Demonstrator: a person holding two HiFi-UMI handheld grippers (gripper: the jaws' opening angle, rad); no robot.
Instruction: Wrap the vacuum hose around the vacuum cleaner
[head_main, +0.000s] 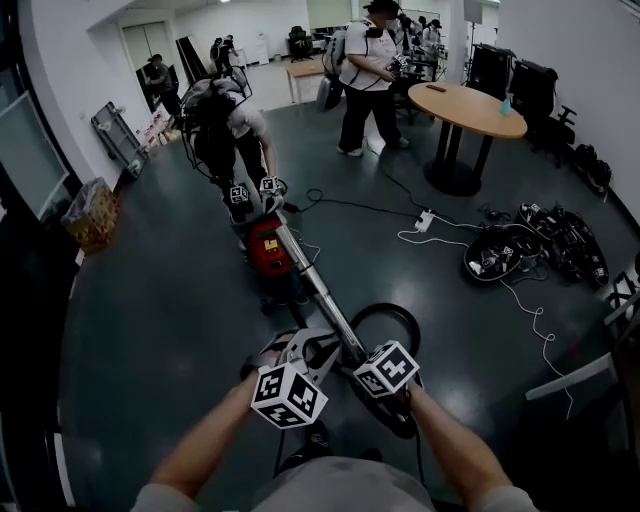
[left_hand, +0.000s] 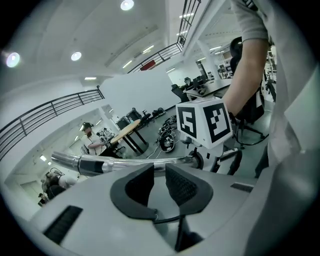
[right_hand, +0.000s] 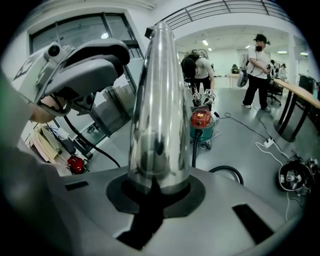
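Note:
A red-topped vacuum cleaner (head_main: 268, 248) (right_hand: 202, 121) stands on the dark floor ahead. Its shiny metal wand (head_main: 315, 290) (right_hand: 159, 100) runs back from it towards me. My right gripper (head_main: 352, 352) (right_hand: 159, 187) is shut on the near end of that wand. The black hose (head_main: 385, 312) (right_hand: 227, 170) loops on the floor just right of the wand. My left gripper (head_main: 305, 345) (left_hand: 160, 170) sits close on the wand's left, jaws a narrow gap apart with nothing between them. In the left gripper view the wand (left_hand: 100, 164) lies beyond the jaws.
Another person (head_main: 225, 120) bends over the vacuum cleaner with two grippers. A second person (head_main: 365, 70) stands near a round table (head_main: 470, 105). A power strip (head_main: 425, 218), loose cables and a pile of black gear (head_main: 525, 250) lie at the right.

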